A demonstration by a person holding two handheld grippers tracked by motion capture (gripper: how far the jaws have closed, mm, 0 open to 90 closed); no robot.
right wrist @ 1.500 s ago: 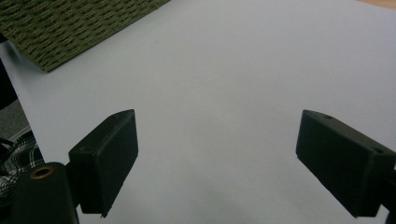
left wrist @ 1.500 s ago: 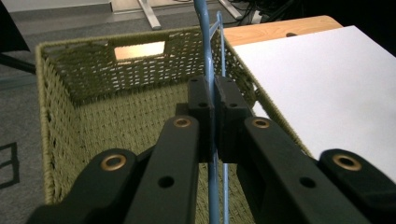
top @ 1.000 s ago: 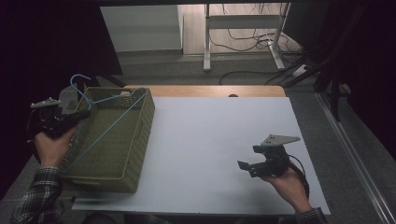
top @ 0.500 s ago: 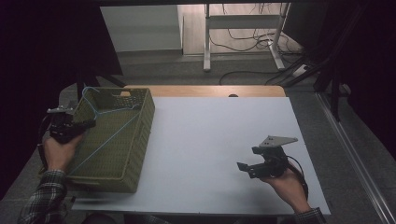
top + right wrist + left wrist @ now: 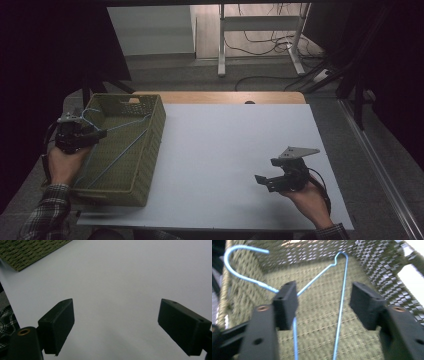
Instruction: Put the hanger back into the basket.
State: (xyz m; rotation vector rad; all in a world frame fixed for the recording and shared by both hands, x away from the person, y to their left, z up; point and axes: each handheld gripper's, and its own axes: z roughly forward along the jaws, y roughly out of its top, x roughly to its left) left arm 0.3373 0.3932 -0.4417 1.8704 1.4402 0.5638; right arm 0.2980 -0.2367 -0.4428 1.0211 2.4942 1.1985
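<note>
A blue wire hanger (image 5: 117,155) lies slanted inside the green woven basket (image 5: 150,145) at the table's left side. My left gripper (image 5: 97,134) is at the basket's left rim, pointing into it. In the left gripper view its jaws have just been opening and stand apart (image 5: 324,305). The hanger's neck (image 5: 312,285) runs past the left jaw, one arm (image 5: 340,302) passes between the jaws, and neither pad presses on the wire. My right gripper (image 5: 262,181) hovers open over the white table (image 5: 225,145) at the front right, nothing between its fingers (image 5: 122,325).
The basket's corner (image 5: 27,252) appears far off in the right gripper view, across bare white tabletop (image 5: 125,272). A wooden strip (image 5: 220,97) edges the table's far side. Beyond it are a metal stand (image 5: 260,40) and cables on the floor.
The left gripper lowered the hanger from above the basket's rim down into the basket, then opened its jaws off the wire. The right gripper has not moved.
</note>
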